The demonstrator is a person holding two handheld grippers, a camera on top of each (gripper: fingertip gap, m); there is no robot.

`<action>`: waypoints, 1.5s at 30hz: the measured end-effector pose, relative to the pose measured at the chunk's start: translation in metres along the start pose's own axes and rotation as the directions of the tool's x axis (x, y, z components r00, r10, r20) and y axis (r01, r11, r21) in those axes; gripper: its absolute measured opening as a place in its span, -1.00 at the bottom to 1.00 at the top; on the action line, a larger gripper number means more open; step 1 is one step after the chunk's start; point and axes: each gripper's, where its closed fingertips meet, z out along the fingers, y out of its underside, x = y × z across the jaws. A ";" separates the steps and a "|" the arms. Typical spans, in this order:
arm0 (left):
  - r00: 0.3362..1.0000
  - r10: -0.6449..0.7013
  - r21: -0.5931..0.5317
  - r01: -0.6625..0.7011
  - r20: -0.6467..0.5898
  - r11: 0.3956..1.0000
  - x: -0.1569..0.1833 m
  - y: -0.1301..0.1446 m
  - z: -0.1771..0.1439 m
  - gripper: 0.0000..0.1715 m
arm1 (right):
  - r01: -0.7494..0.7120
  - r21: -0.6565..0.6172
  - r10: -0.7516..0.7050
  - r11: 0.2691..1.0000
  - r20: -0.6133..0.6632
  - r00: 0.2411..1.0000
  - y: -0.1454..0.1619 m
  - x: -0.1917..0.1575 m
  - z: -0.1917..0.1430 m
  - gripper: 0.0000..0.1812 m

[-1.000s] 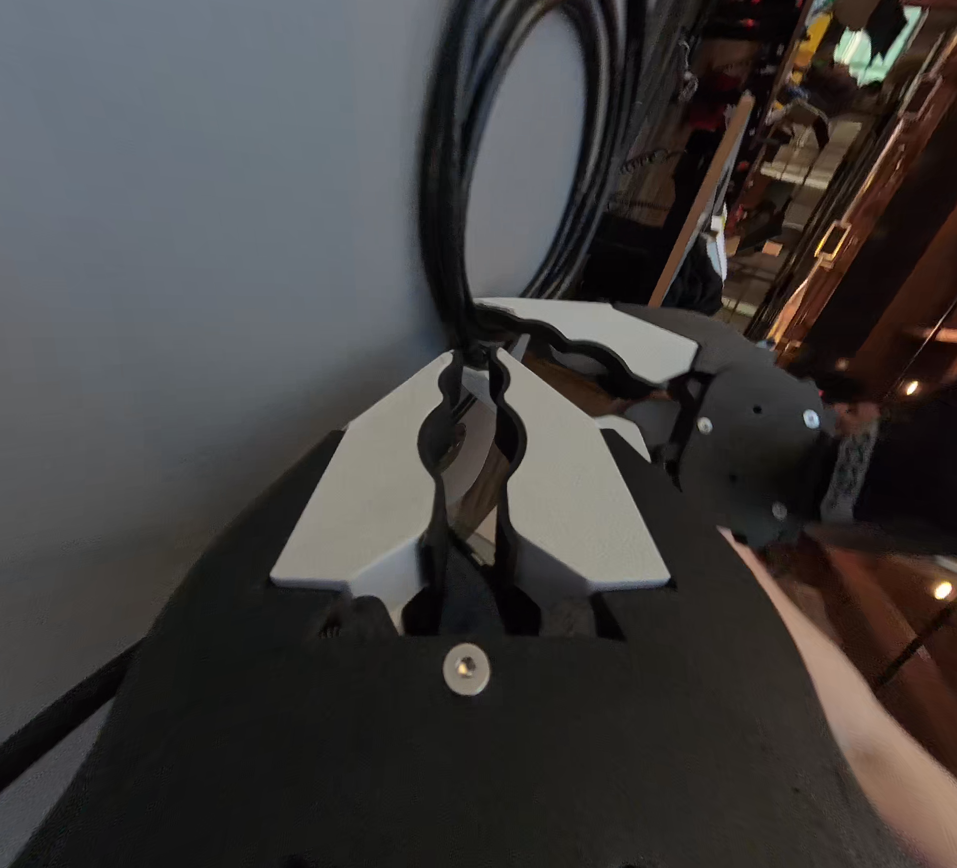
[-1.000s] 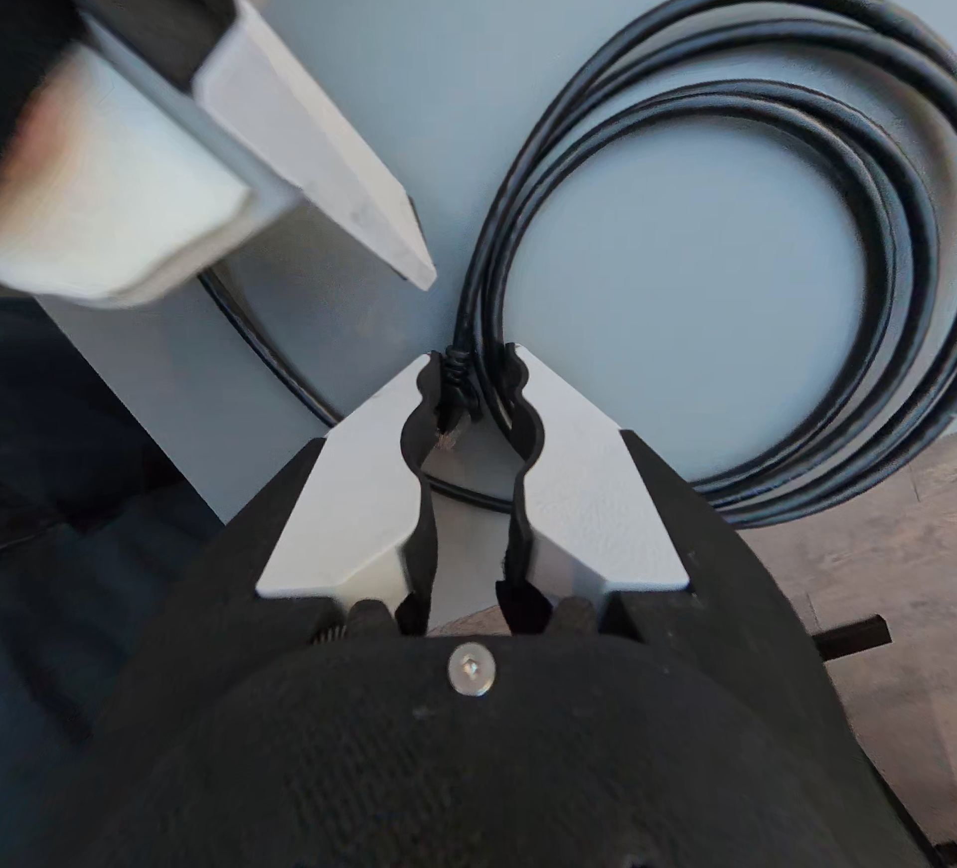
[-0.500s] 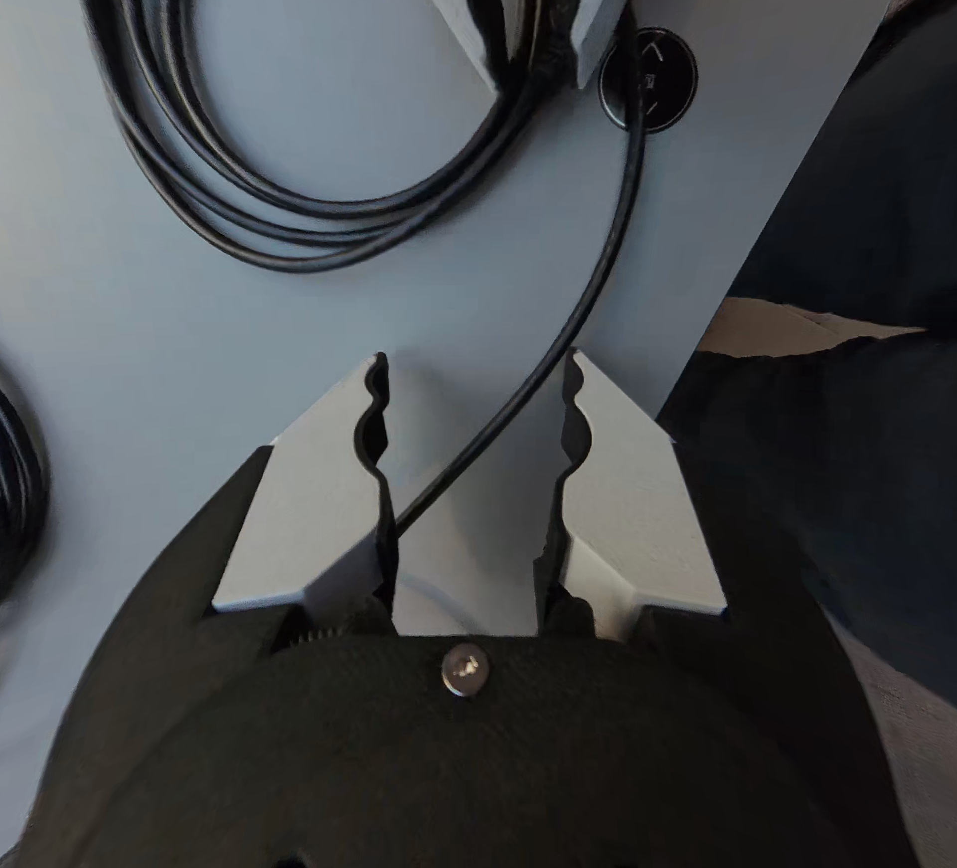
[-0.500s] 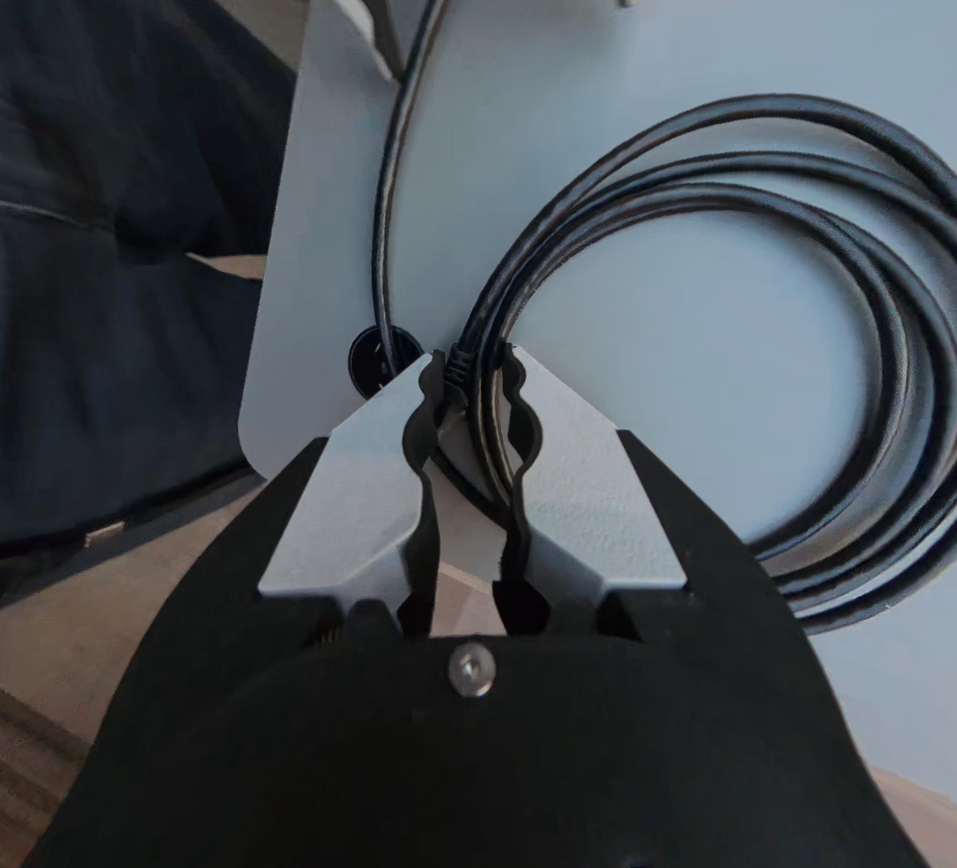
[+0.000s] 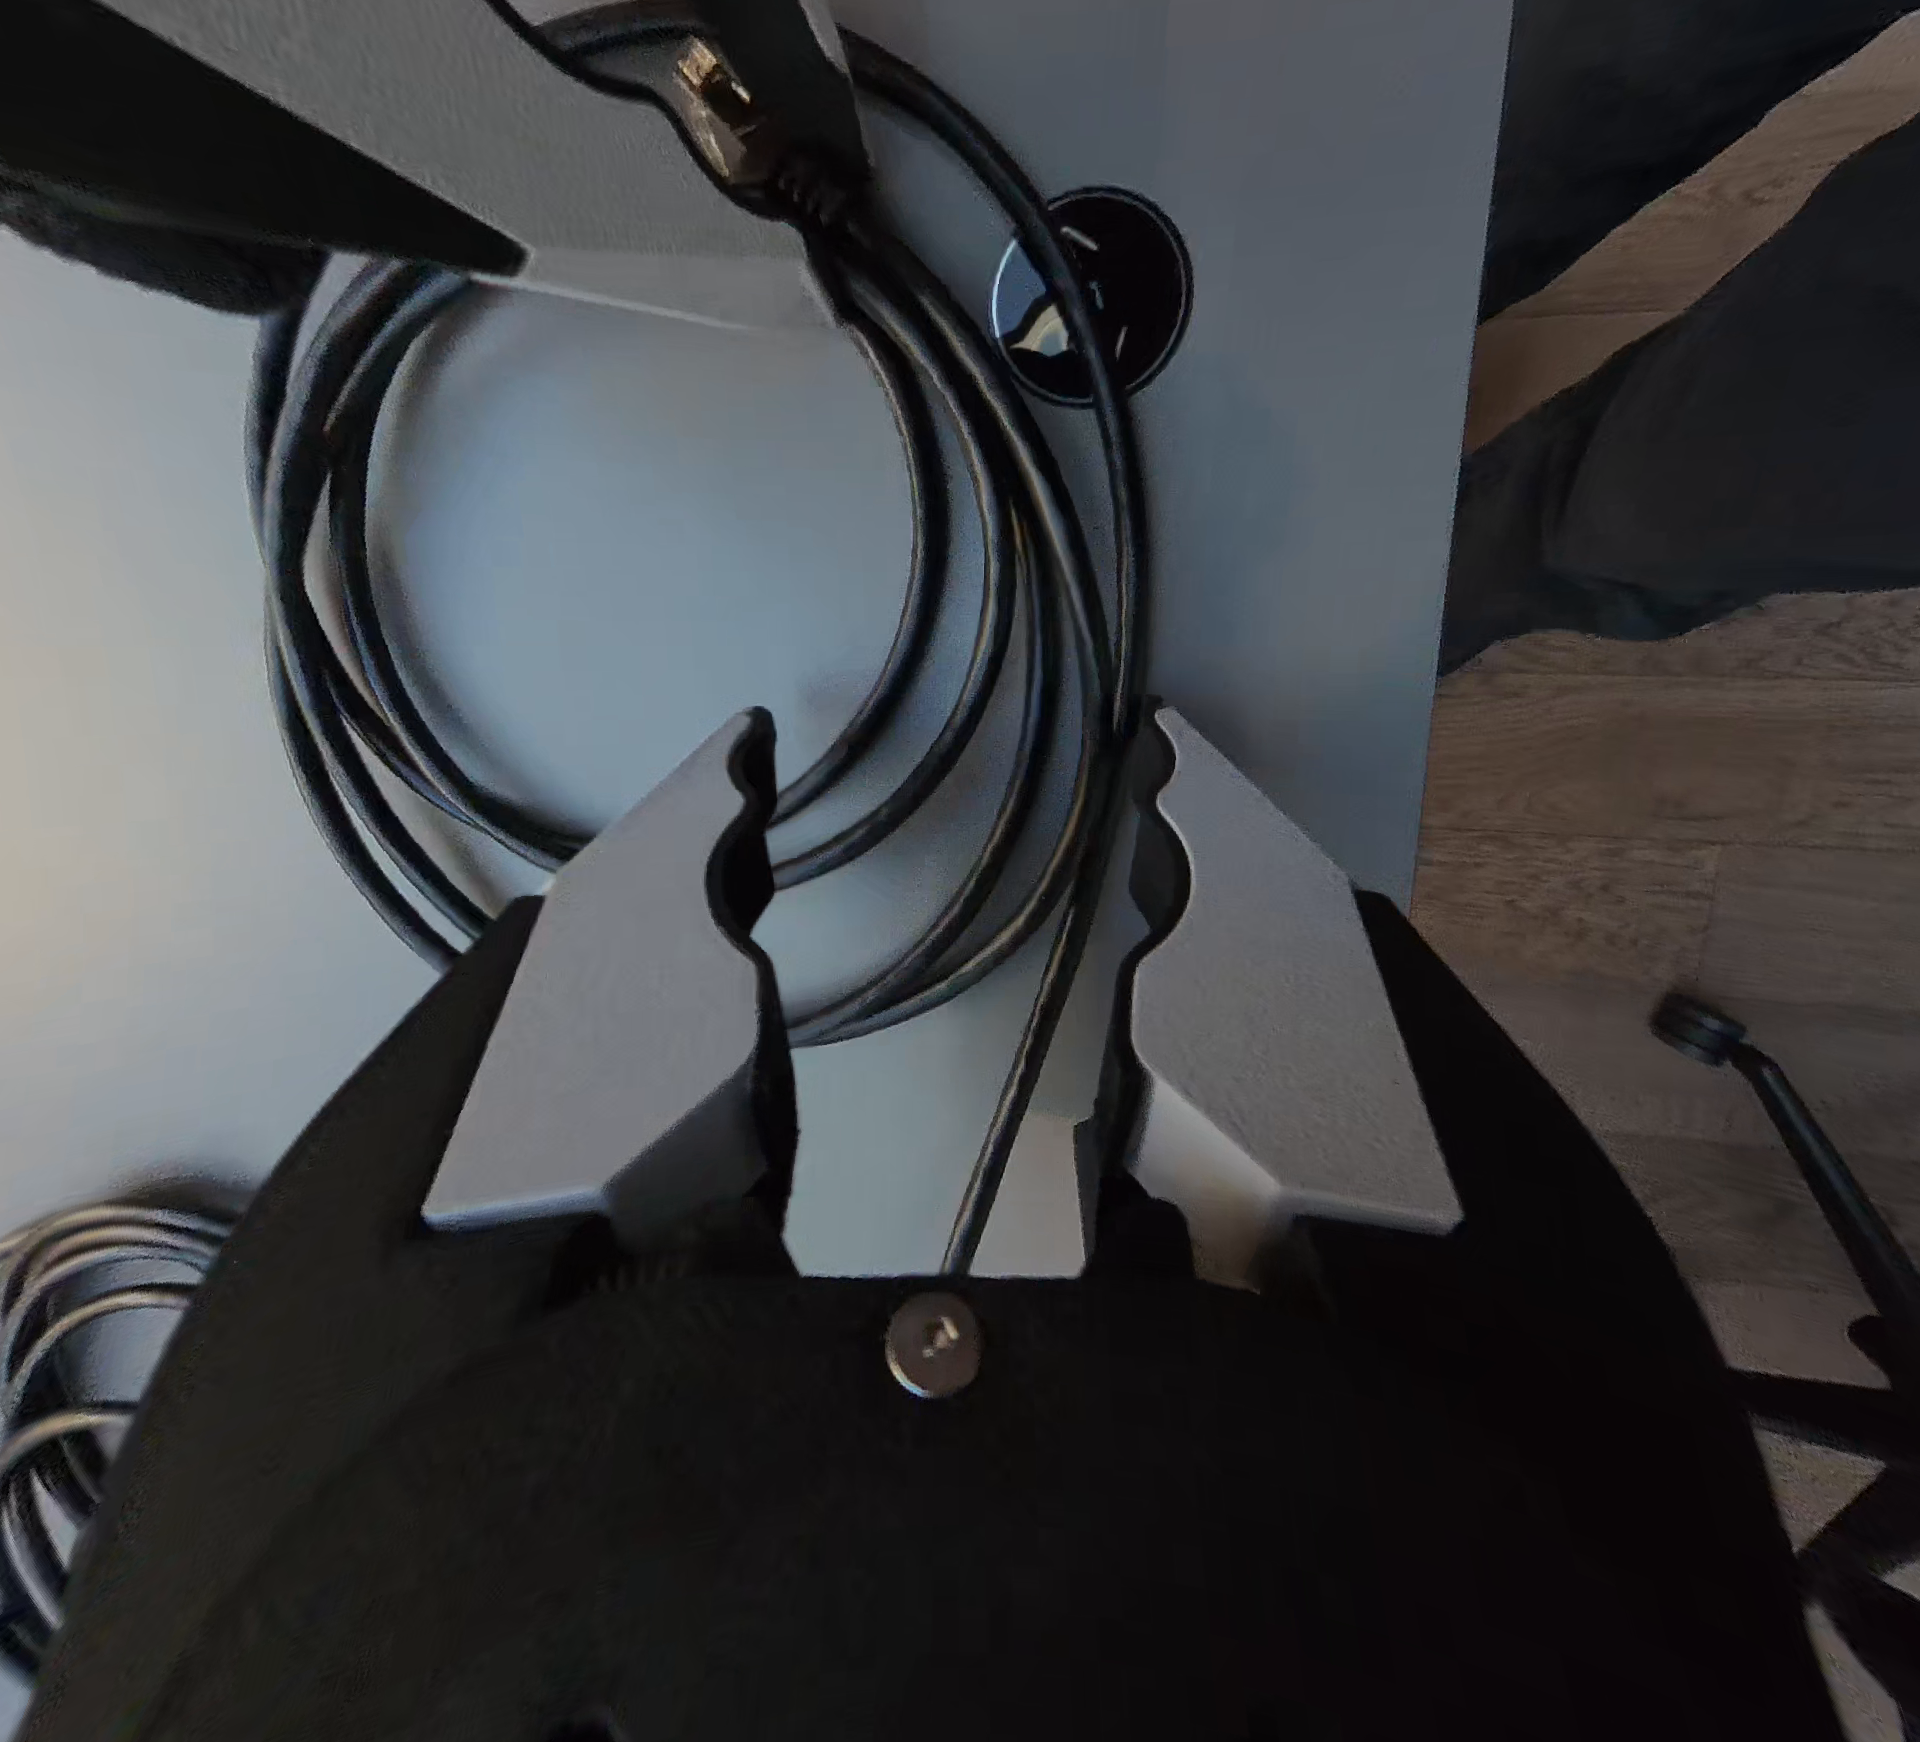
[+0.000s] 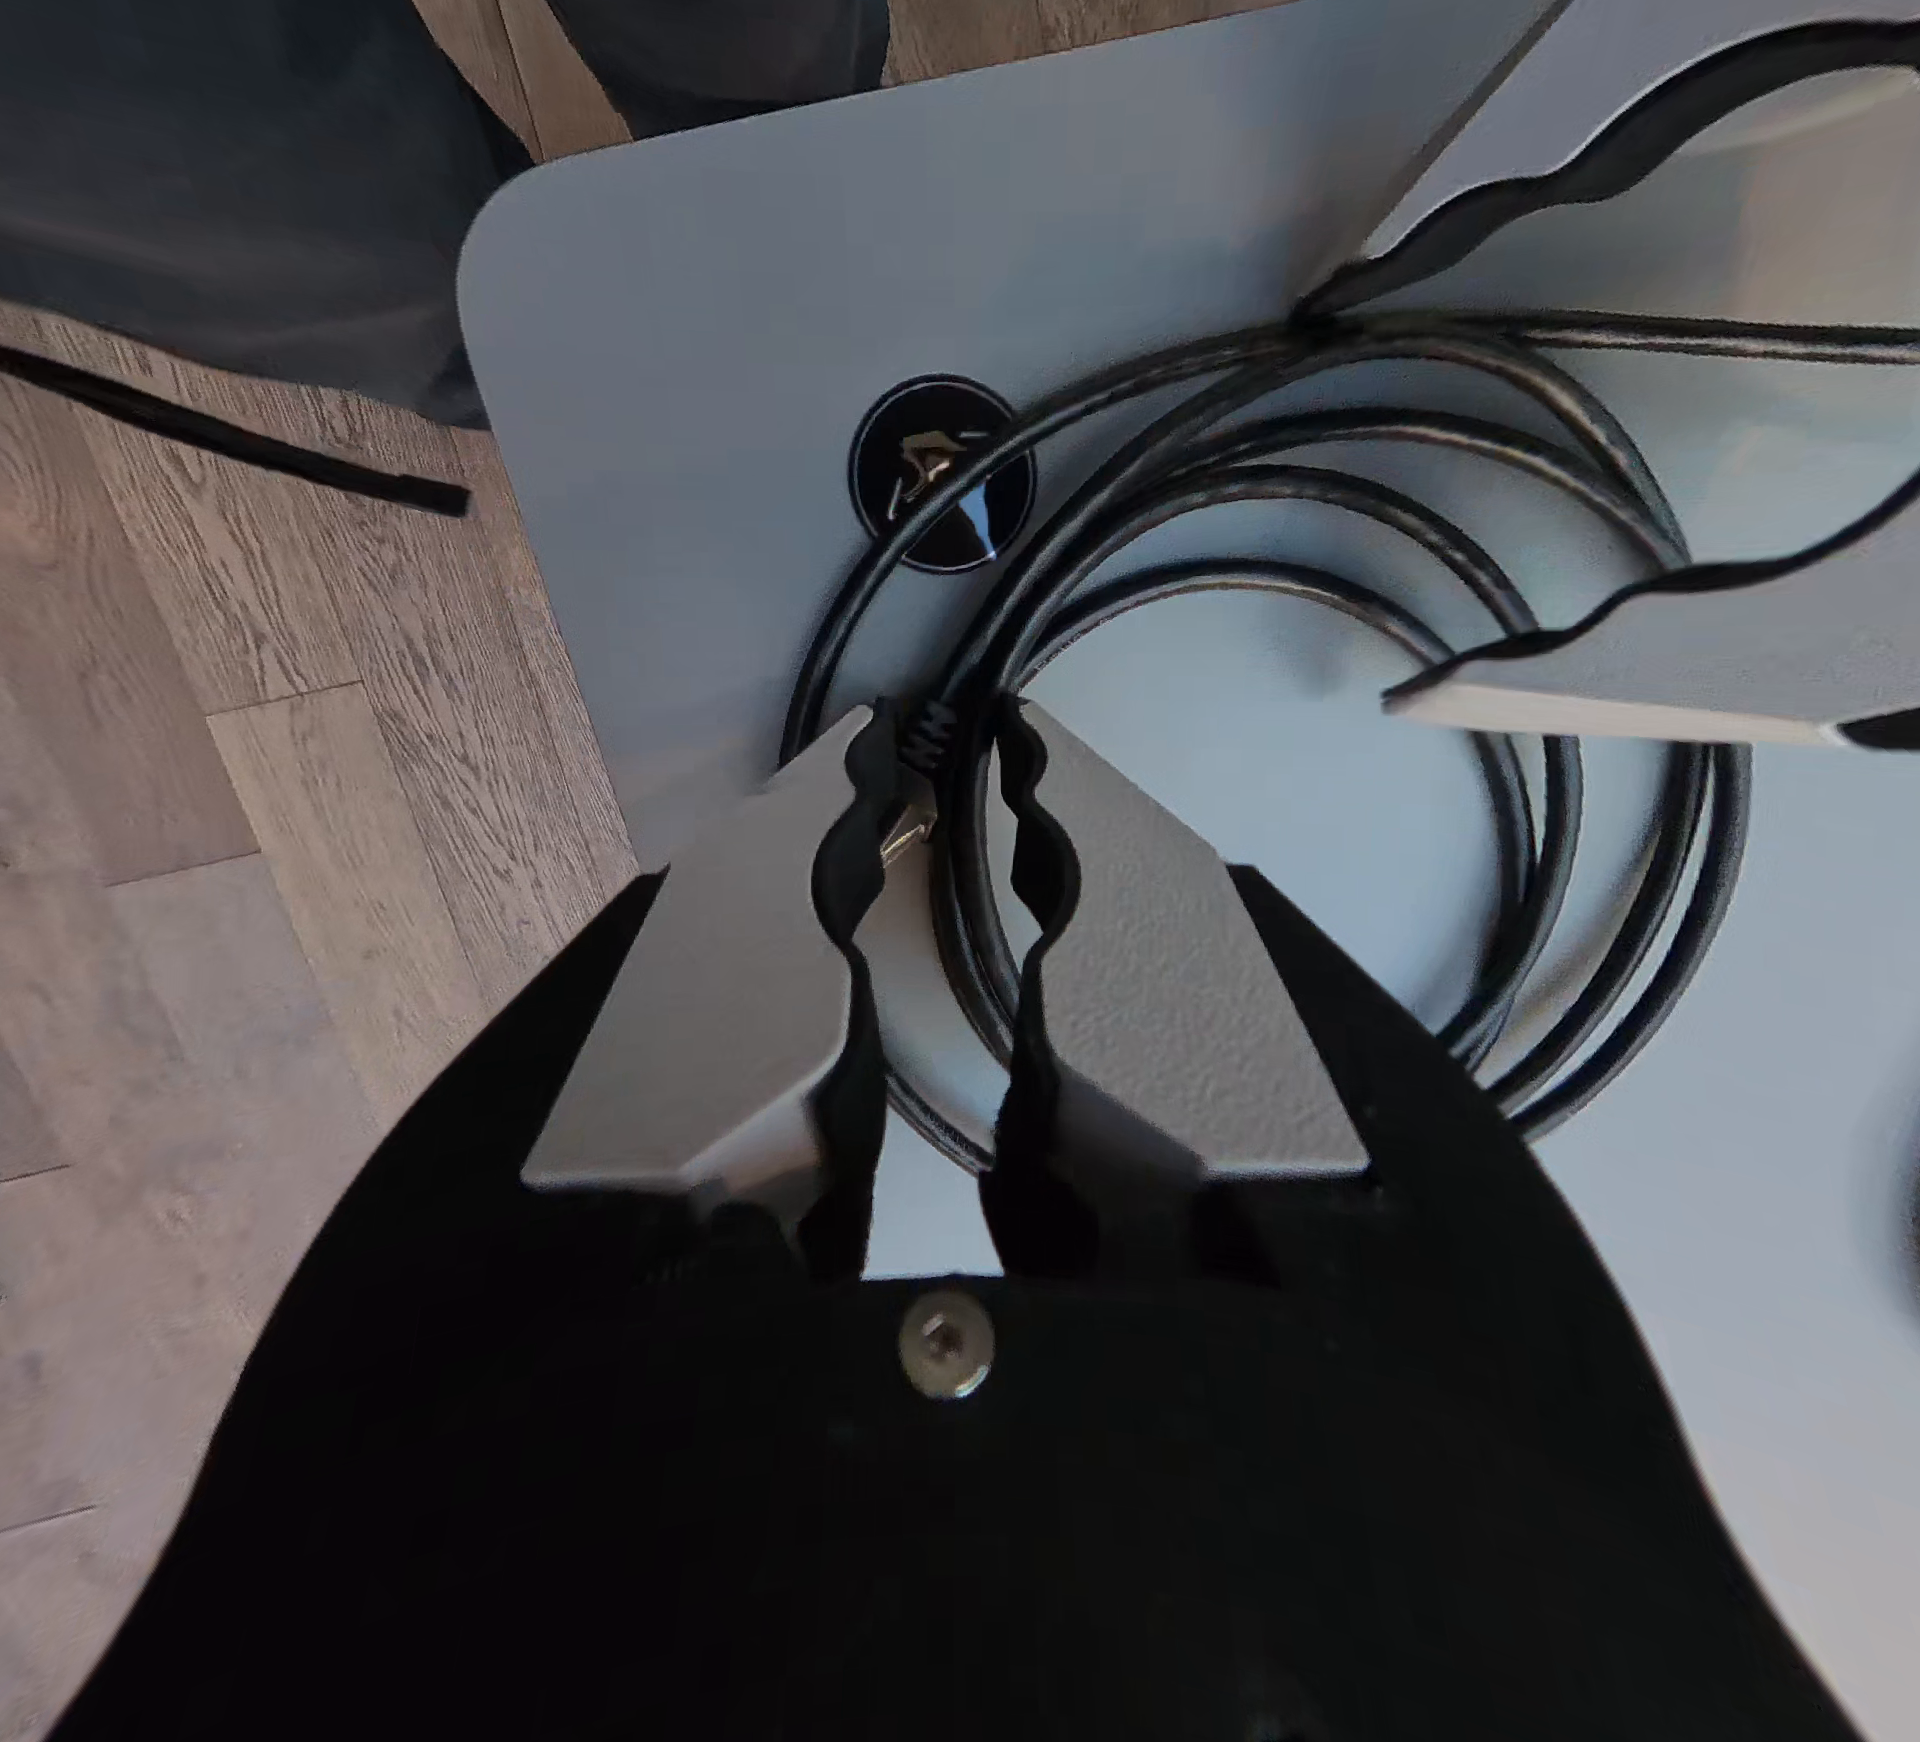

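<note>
Grey tabletop [image 6: 727, 258] carries a coiled black cable [image 6: 1558, 913], right hand-held gripper [image 6: 940, 726] pinching its plug, left hand-held gripper [image 5: 956, 736] spread.

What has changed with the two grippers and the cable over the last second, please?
The left gripper let go of the coiled black cable and now hangs open over its near side, a loose strand running between its fingers. The right gripper stays shut on the cable's plug end, and the coil still lies on the grey table.
</note>
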 end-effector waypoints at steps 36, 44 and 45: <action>0.689 -0.715 0.128 0.703 0.117 0.699 -0.027 -0.093 0.046 -0.89 | -0.034 0.631 0.284 -0.775 0.300 -0.911 0.056 -0.061 -0.026 -0.11; 0.556 -0.819 0.223 0.788 0.145 0.574 -0.033 -0.105 0.051 -0.89 | -0.191 0.481 0.325 -0.856 0.212 -0.922 0.064 -0.047 -0.015 -0.72; 0.551 -0.823 0.226 0.792 0.136 0.568 -0.034 -0.108 0.052 -0.88 | -0.200 0.477 0.327 -0.856 0.201 -0.923 0.066 -0.050 -0.019 -0.82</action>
